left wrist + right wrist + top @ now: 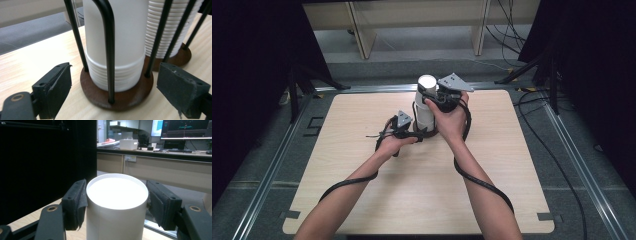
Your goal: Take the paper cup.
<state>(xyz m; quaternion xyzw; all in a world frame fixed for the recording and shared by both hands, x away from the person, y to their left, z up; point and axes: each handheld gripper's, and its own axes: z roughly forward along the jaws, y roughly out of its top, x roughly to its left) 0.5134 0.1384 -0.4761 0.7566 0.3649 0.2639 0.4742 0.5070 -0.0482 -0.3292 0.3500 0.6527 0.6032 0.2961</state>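
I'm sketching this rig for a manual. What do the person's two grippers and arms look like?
Both the left gripper and right gripper are black, each topped by a grey three-cornered plate and trailing a thick black cable along a bare, sleeveless forearm. The jaws are black blocks faced with dark, slightly frayed pads, with brass-ringed holes behind them.

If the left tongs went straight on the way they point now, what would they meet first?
Most likely the round brown base of the wire cup holder, then the white cup stack inside; the left tongs stand open around it, depth unclear.

No text, label, brand or number could be read anywhere; the writing on the distant dark computer monitor (185,128) was too small.
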